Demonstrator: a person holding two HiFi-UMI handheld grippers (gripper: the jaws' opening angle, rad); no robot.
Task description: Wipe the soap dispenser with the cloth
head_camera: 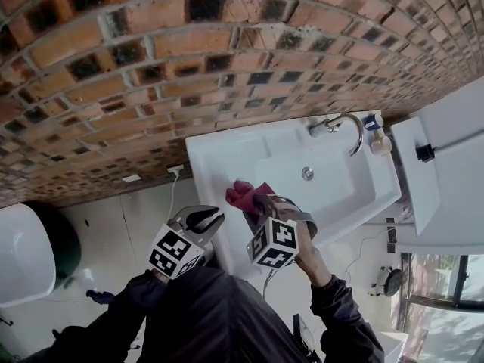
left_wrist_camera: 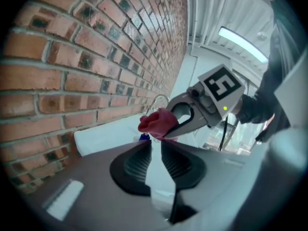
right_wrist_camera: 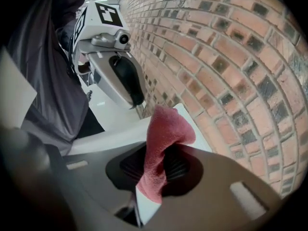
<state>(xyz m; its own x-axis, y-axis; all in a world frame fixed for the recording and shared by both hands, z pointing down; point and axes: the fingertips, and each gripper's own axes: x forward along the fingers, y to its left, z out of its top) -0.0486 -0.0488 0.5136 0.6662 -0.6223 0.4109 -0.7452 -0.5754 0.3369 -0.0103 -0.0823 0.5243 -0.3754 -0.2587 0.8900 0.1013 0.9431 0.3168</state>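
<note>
The right gripper is clamping the red cloth over the sink, and the left gripper is hovering beside it, jaws closed on nothing. The soap dispenser is standing on the sink's corner (just beside the faucet), well apart from both.

Glimpsed just a blue sliver of the soap dispenser below the cloth. Missed the cloth's pinched part inside the right gripper.
</note>
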